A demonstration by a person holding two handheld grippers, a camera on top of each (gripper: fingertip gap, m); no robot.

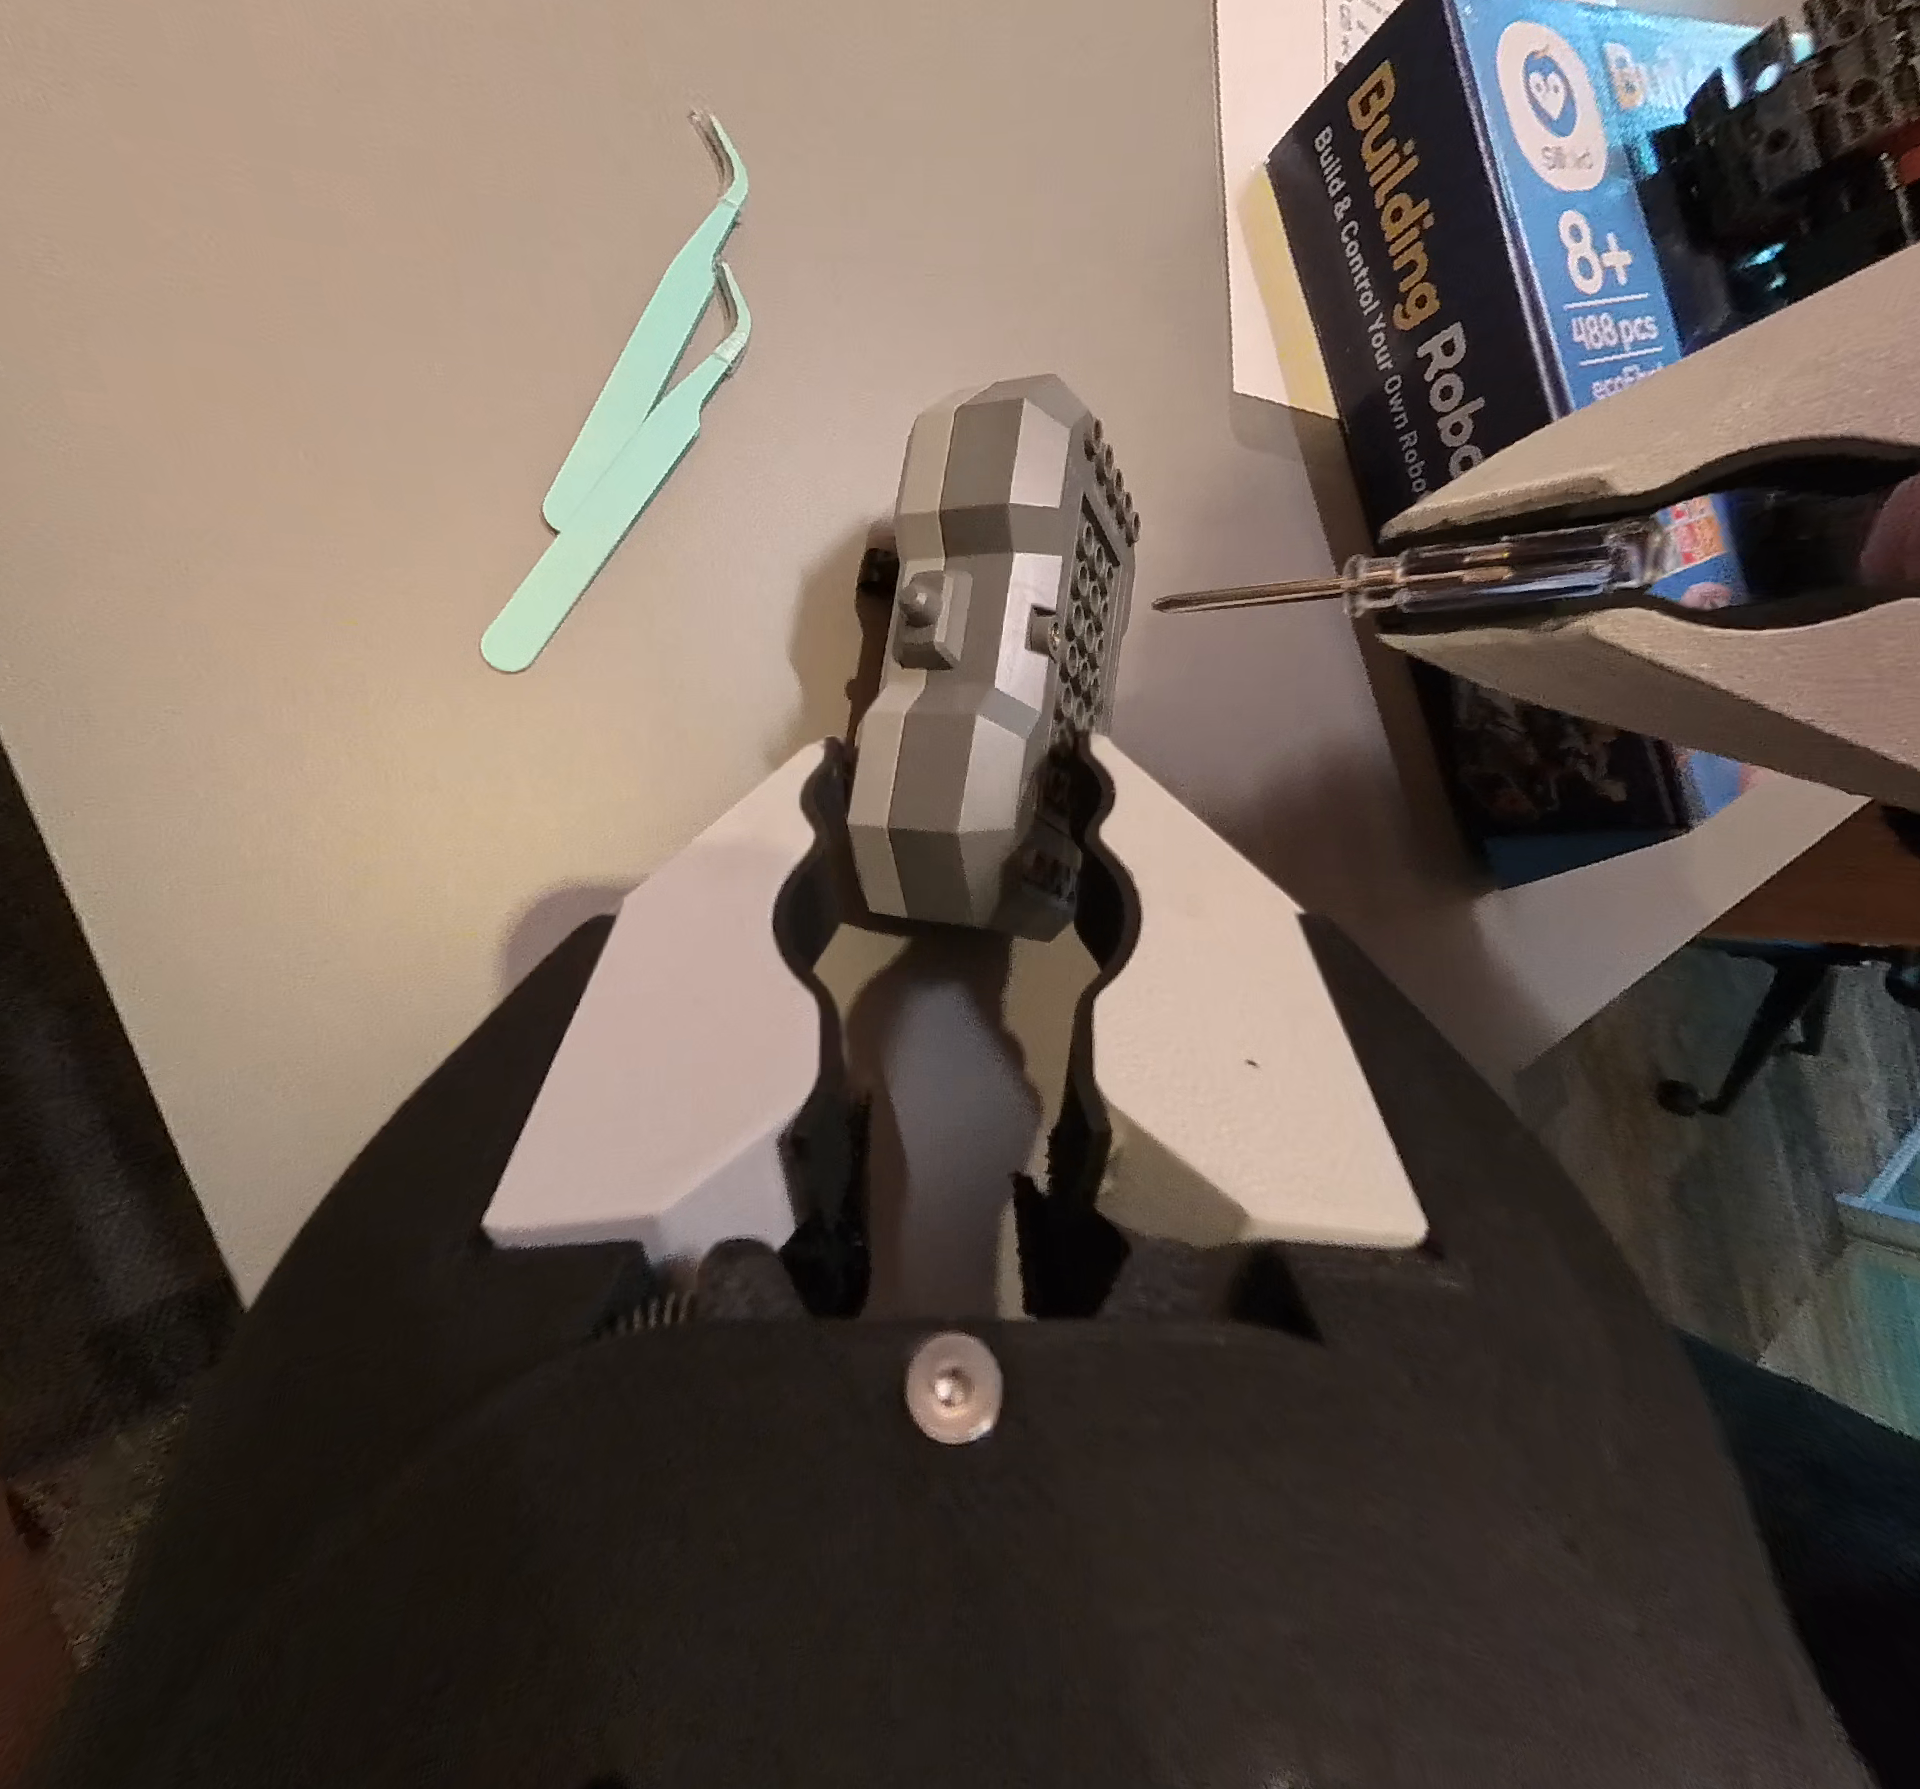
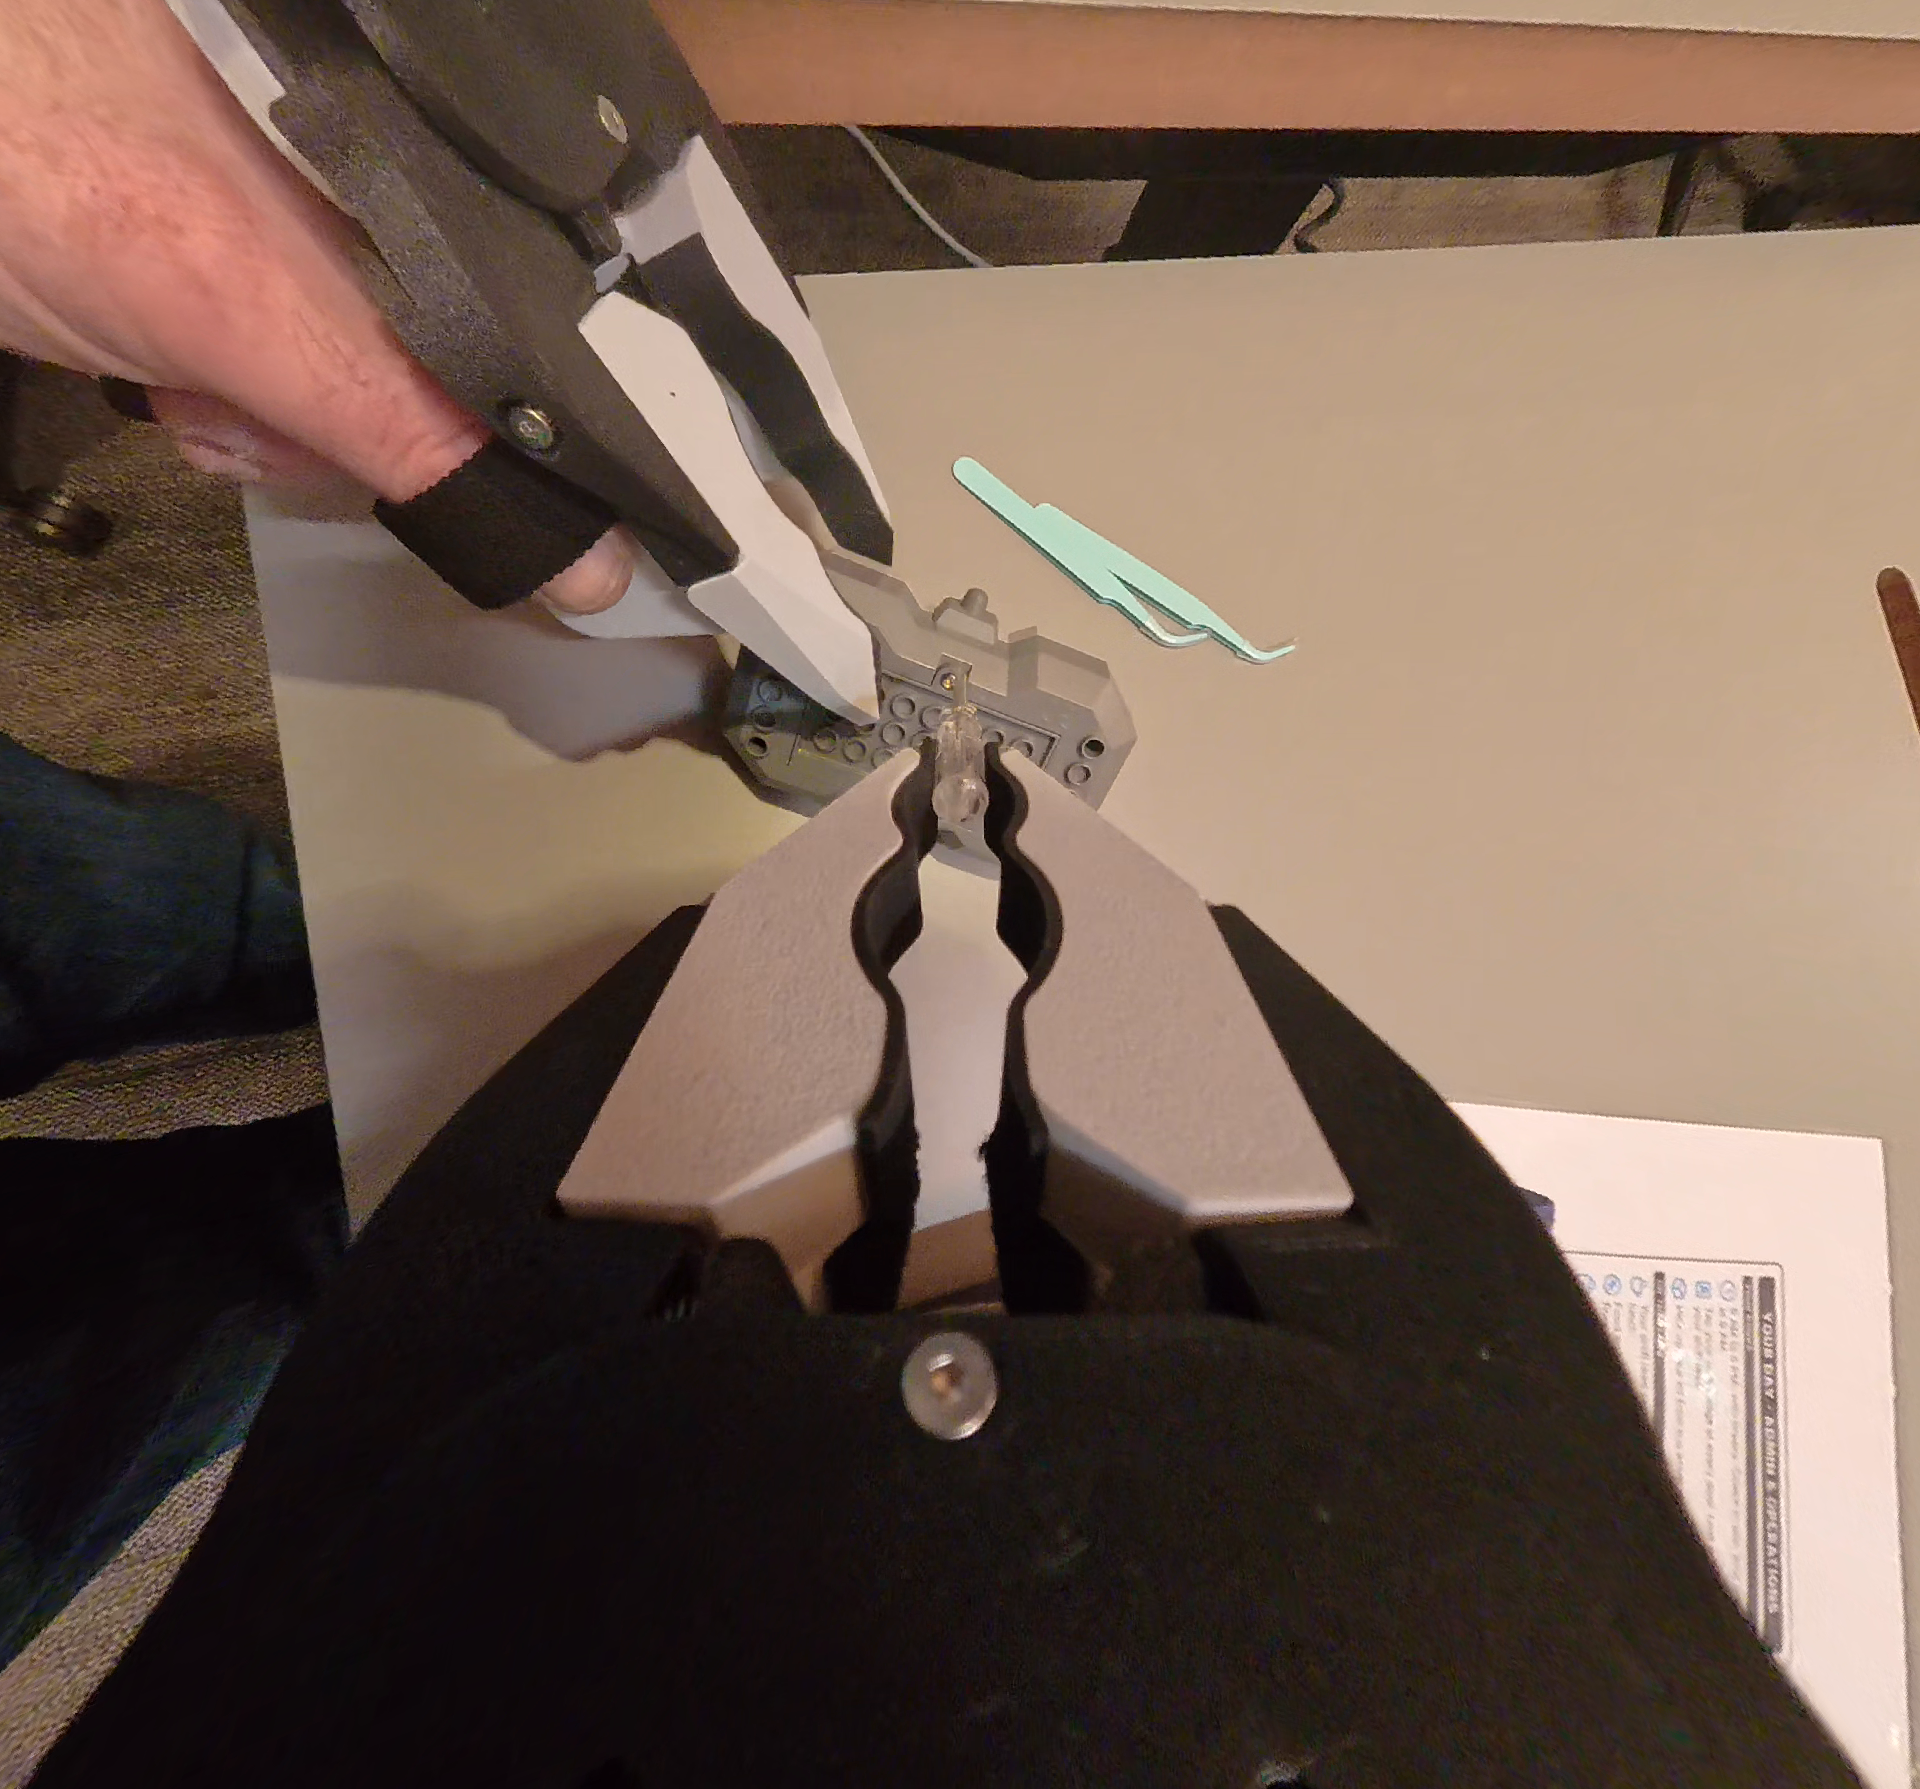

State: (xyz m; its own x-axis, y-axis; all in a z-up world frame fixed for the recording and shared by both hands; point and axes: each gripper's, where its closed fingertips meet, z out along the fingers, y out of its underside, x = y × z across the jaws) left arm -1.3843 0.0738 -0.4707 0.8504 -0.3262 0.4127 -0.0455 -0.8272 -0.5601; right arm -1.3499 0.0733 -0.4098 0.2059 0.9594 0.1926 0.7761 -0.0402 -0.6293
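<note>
My left gripper (image 1: 961, 763) is shut on a grey faceted block module (image 1: 987, 617) with a studded side and holds it upright over the pale table (image 1: 364, 181). My right gripper (image 2: 956, 763) is shut on a small screwdriver with a clear handle (image 2: 956, 752). In the left wrist view the screwdriver (image 1: 1403, 581) comes in from the right, its metal tip just short of the module's studded side. In the right wrist view the tip points at a small screw on the module (image 2: 997, 711). The left gripper (image 2: 821, 638) and a hand (image 2: 187, 264) holding it show at upper left.
Two mint-green tweezers (image 1: 634, 409) lie on the table left of the module; they also show in the right wrist view (image 2: 1122, 565). A blue product box (image 1: 1507, 305) stands at the right with a dark block model (image 1: 1818, 77) behind it. A printed sheet (image 2: 1714, 1376) lies at lower right. Across from one pair of fingers to the other is roughly 7 centimeters.
</note>
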